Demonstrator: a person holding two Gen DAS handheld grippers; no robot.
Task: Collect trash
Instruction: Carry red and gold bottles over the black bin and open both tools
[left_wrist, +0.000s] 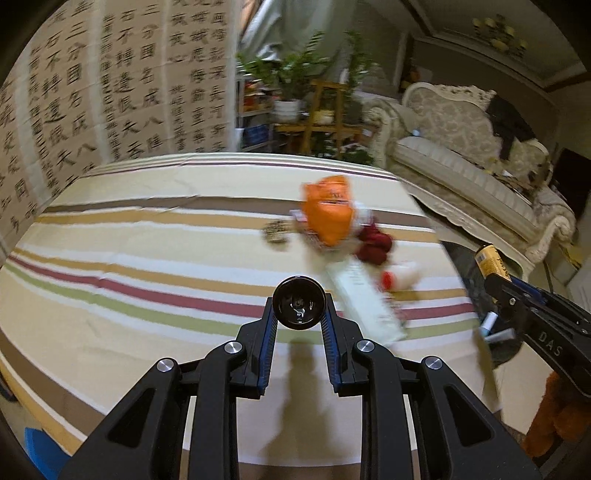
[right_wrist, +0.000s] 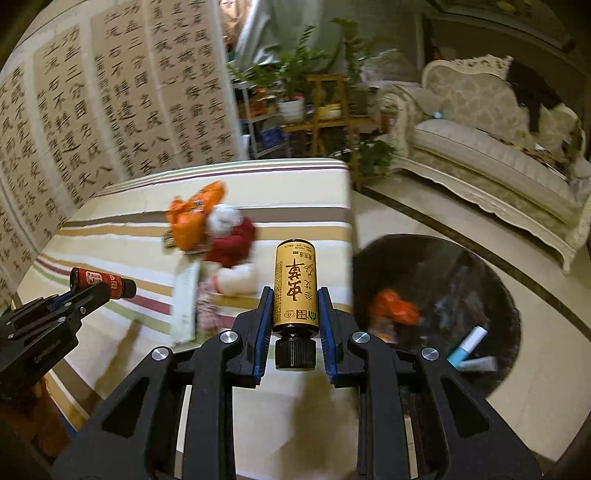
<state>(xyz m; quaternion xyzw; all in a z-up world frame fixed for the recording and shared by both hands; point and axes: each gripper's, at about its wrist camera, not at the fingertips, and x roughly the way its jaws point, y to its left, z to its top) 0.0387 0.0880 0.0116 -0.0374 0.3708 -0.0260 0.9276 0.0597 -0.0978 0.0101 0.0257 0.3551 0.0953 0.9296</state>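
Gripping bottles — red bottle (right_wrist: 101, 282) left, gold bottle (right_wrist: 294, 288) right.

Left gripper (left_wrist: 299, 325): matt black plastic arms, ribbed blue pads, polished metal pivot pins, clamped on a small glossy dark-glass bottle with red label (right_wrist: 101, 282). Right gripper (right_wrist: 295, 314): same build, holding a gold paper-labelled bottle with ribbed black plastic cap (right_wrist: 295, 286). Beneath both, a striped woven cloth table cover (left_wrist: 147, 258), matt, lightly creased. Ahead of the fingers, a crinkled glossy orange plastic bag (left_wrist: 328, 214).
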